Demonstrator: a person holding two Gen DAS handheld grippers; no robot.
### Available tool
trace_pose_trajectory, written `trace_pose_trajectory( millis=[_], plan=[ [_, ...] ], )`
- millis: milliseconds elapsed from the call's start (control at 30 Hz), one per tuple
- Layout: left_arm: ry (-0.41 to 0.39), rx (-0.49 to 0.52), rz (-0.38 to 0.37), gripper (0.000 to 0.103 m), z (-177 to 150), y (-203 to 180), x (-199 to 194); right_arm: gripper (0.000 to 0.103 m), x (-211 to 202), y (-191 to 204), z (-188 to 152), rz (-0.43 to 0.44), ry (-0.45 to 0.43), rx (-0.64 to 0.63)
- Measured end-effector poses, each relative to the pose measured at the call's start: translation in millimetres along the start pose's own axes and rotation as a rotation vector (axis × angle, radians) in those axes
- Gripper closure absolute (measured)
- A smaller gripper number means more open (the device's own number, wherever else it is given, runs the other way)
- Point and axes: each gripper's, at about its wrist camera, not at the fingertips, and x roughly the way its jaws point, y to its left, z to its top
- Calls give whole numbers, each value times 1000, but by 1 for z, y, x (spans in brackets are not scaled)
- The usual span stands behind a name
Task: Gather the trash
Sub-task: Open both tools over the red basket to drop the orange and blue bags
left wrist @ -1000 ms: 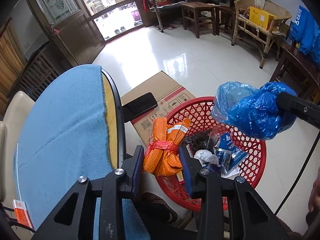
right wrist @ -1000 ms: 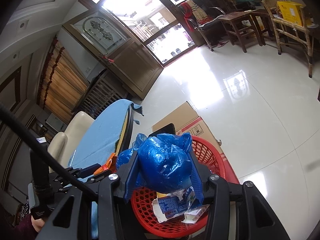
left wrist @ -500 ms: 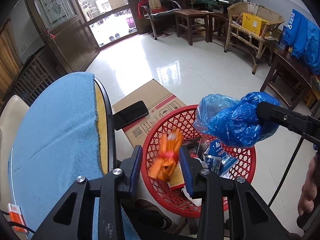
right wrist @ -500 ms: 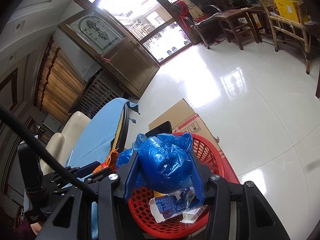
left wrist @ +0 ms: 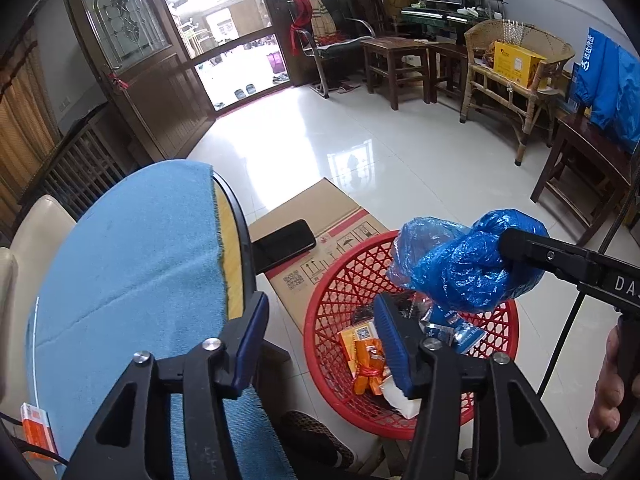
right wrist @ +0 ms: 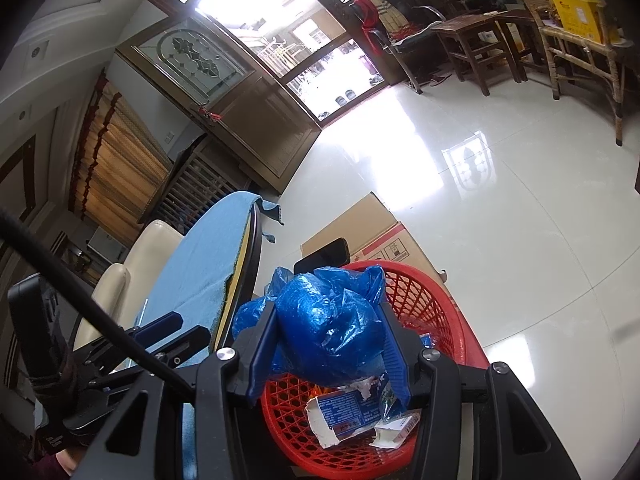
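So the right gripper (right wrist: 328,344) is clamped on a crumpled blue plastic bag (right wrist: 326,328), holding it in the lower middle of the right wrist view, right above the red basket (right wrist: 436,300). In the left wrist view the same bag (left wrist: 468,268) sits at the right middle, over the basket's far rim (left wrist: 360,256). Best move, I'd say, is just to let go while it's centred over the opening, not near the edge. That bag is light and puffy, so it'll likely drift or catch on a pad instead of dropping clean. Open wide and give it a beat before pulling away.

The left gripper (left wrist: 320,340) has its jaws opening with nothing between them. The orange wrapper bundle (left wrist: 368,364) tied with a red band lies down in the basket, bottom centre of that view.

Materials: the basket is hard red plastic lattice, round, with lots of holes for thin film to snag on. The bag is thin crinkly film, glossy, with a paler translucent flap. Inside there's also a torn blue and white carton (right wrist: 344,412), stiff paperboard with ragged edges. Beside the basket sits a cardboard box (left wrist: 320,208) with a black phone (left wrist: 284,240) on it, and at left a round table under a fuzzy blue cloth (left wrist: 128,256).
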Motion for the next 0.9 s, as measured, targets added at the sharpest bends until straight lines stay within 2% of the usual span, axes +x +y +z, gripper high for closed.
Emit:
trace_pose_trajectory(
  millis=[433, 567, 900],
  plan=[
    [-27, -20, 64, 43, -4, 13, -14, 45, 7, 8, 1, -16, 21, 8],
    [-41, -40, 78, 32, -6, 19, -19, 43, 8, 14, 1, -23, 24, -4],
    [-75, -115, 145, 30, -17, 50, -40, 43, 11, 40, -2, -14, 25, -69]
  ],
)
